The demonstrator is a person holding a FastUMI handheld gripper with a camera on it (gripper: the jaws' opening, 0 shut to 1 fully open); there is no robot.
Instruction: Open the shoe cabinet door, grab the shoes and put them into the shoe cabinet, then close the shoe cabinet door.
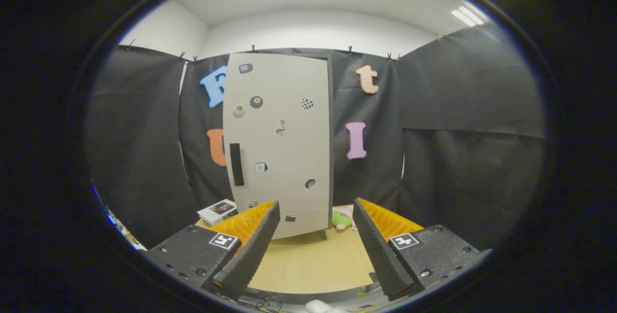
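A tall pale grey shoe cabinet (pixel 279 144) stands upright on the wooden table (pixel 313 260), beyond my fingers. Its door is shut and carries several stickers and a dark vertical handle (pixel 236 164) near its left edge. My gripper (pixel 315 216) is open, fingers spread wide, nothing between them, still some way short of the cabinet. Just right of the cabinet's base, behind the right finger, a green and pink thing (pixel 342 219) lies on the table; it is partly hidden and I cannot tell if it is a shoe.
A small white box (pixel 218 211) lies on the table left of the cabinet's base. Black cloth walls close in behind and on both sides. Bare wooden tabletop stretches between my fingers up to the cabinet.
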